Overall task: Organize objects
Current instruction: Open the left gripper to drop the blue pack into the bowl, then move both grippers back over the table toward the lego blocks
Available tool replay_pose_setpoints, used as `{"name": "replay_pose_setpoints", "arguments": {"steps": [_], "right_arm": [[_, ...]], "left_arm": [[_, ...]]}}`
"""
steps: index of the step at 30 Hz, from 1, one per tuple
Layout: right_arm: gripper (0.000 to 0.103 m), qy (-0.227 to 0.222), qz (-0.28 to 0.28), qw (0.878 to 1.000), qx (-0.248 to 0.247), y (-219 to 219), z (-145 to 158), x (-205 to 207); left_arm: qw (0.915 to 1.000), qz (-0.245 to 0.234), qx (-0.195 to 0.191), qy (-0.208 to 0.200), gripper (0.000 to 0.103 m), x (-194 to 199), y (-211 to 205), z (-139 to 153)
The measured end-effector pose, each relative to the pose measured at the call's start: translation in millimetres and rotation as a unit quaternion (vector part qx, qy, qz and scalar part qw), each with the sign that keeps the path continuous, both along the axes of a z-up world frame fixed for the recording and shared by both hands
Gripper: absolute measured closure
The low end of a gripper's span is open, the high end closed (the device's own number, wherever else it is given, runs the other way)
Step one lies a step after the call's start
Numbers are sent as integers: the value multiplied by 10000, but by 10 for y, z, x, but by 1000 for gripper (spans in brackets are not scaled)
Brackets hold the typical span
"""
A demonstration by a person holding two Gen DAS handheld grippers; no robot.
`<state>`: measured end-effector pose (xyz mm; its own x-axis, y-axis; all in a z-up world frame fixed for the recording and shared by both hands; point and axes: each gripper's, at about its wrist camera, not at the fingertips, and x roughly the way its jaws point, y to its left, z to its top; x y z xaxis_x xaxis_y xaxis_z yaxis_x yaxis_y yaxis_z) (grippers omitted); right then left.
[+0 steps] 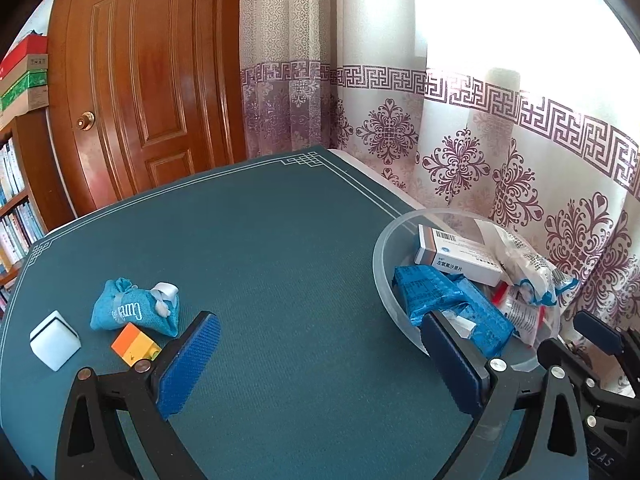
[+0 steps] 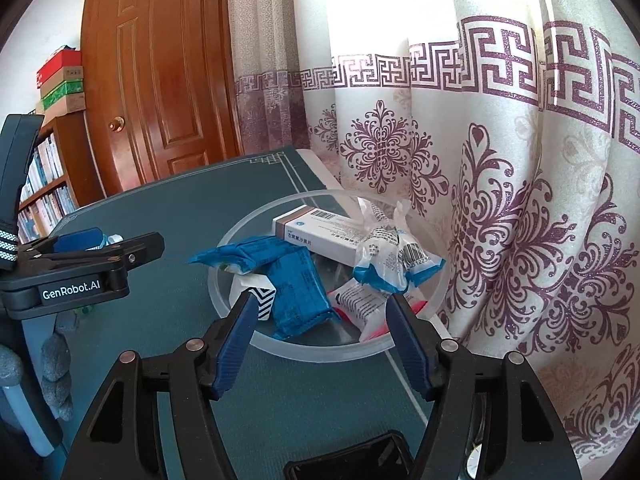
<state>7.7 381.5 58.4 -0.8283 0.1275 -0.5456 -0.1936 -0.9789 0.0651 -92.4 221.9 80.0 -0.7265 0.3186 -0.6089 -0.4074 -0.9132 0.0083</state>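
Both hand-held grippers, left (image 1: 320, 356) and right (image 2: 320, 332), hang spread and empty by the clear bowl (image 2: 240, 236) at the worktop's right edge, presumably the collecting spot, while the blue pouch (image 1: 128, 312) waits near the left edge.

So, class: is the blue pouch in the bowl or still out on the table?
Out: blue pouch lies on the table, away from the bowl.

This is a room in a home. A bench (image 1: 280, 248) covered by a teal mat with a white border pattern is the landmark. Behind it stands a panelled wooden door (image 1: 152, 80) with a brass knob (image 1: 85, 121). To the door's left, a bookshelf (image 1: 16, 200) full of books carries stacked boxes (image 1: 24, 76). Behind the bench to the right hang patterned curtains (image 2: 500, 200), sunlit from a window.
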Motion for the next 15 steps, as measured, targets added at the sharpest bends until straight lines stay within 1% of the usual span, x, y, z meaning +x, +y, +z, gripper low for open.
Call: {"name": "replay_pose_setpoints", "arguments": {"steps": [2,6,9,15], "right_arm": [[35,-45,89,9999,-56,-62,-11,-7],[27,-80,288,9994,-196,-193,-36,-16],[27,-86,488,9985,-246,-313,-43,-23],[21,-192,790,9961,-351,-534,-91,-77]], "left_arm": [[10000,30,-7,6,1,12,-53,0],[9999,114,-16,-30,1,7,-174,-15],[9998,197,4,-67,1,4,-290,-28],[9989,437,94,-124,1,15,-587,-47]]}}
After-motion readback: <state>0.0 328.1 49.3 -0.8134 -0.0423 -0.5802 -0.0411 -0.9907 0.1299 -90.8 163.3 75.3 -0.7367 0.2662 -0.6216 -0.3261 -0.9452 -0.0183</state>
